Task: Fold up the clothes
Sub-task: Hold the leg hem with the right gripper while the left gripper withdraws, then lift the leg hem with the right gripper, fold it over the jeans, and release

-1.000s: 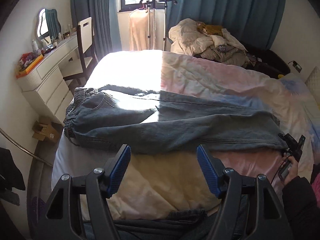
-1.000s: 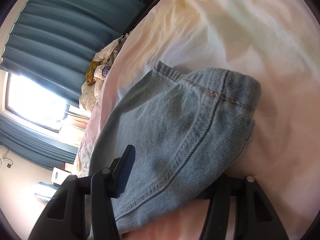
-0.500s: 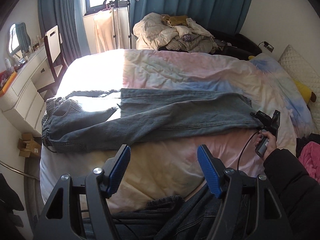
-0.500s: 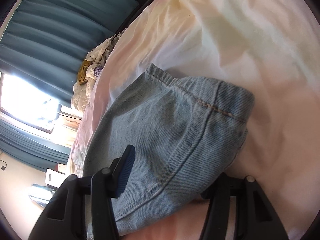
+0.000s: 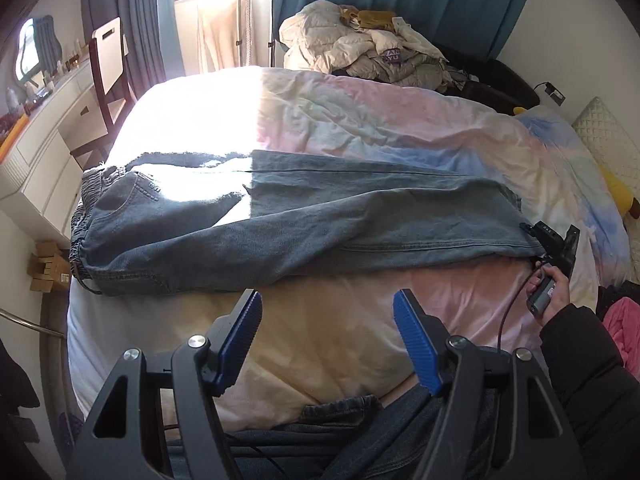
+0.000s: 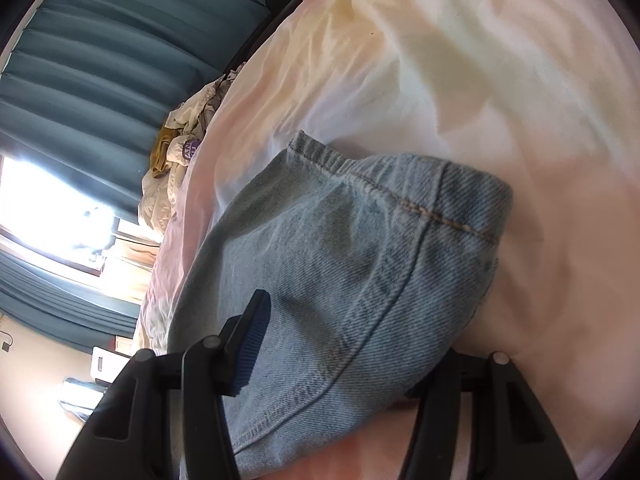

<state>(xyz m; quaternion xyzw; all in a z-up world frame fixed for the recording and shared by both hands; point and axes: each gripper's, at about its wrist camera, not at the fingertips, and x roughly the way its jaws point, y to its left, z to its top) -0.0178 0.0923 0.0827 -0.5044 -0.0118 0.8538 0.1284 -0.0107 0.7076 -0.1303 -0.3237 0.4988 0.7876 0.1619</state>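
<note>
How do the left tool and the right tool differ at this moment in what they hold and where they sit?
The left tool is open and holds nothing; the right tool has the hem end of the jeans between its fingers. The left tool hovers above the bedspread, short of the jeans; the right tool sits at the leg end, far from the waistband. Both have blue pads on black frames.

The bed (image 5: 320,344) is covered with a rumpled pastel duvet, pink, blue and cream, with a sunlit patch at its far left. A pair of jeans (image 5: 304,224) lies lengthwise across the middle, waistband at the left edge, hem at the right. A quilted pillow (image 5: 604,140) and a yellow plush toy (image 5: 620,196) lie at the far right.
</note>
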